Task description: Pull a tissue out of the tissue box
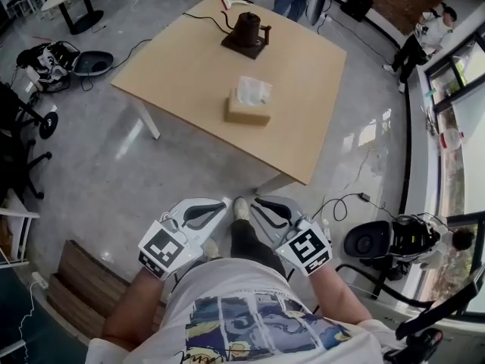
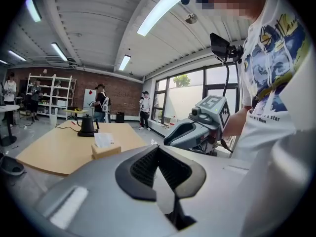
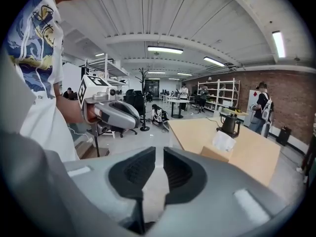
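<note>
Over on the surface (image 1: 189, 74) sits the tissue box (image 1: 248, 109), well away from me. My left gripper (image 1: 224, 202) is closed empty, right gripper (image 1: 257, 199) slightly apart.

The head view looks steeply down from above the person, the table (image 1: 189, 74) well ahead. Each gripper view sits low just behind its own jaws, facing almost level toward the distant table. All 3 share the table's box (image 1: 248, 106) and kettle (image 1: 248, 29); the left view also catches the right gripper (image 2: 168, 139), the right view the left gripper (image 3: 138, 122).
</note>
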`<state>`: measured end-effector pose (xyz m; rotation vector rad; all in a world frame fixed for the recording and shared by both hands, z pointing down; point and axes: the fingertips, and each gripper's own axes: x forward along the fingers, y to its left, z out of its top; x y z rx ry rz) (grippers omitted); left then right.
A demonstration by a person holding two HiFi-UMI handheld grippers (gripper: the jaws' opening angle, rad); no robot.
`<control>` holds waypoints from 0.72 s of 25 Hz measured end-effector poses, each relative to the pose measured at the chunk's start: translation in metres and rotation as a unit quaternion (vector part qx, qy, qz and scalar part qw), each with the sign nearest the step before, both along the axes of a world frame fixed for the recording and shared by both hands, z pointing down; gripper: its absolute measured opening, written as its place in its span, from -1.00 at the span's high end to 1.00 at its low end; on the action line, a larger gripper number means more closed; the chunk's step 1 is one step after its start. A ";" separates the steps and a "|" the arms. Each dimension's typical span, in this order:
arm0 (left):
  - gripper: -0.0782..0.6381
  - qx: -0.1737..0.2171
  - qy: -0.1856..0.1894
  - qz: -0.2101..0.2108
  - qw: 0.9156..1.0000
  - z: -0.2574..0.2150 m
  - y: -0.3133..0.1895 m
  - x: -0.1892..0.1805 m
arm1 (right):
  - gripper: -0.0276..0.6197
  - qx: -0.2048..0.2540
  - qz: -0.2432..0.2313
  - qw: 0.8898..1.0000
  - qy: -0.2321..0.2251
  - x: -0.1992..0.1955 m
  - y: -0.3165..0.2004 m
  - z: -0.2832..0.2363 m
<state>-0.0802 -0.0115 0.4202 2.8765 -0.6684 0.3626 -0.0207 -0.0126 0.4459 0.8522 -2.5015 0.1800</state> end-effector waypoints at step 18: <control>0.78 -0.002 -0.012 -0.061 0.998 -0.001 -0.121 0.023 | 0.58 0.008 -0.053 0.998 0.016 0.031 -0.159 0.016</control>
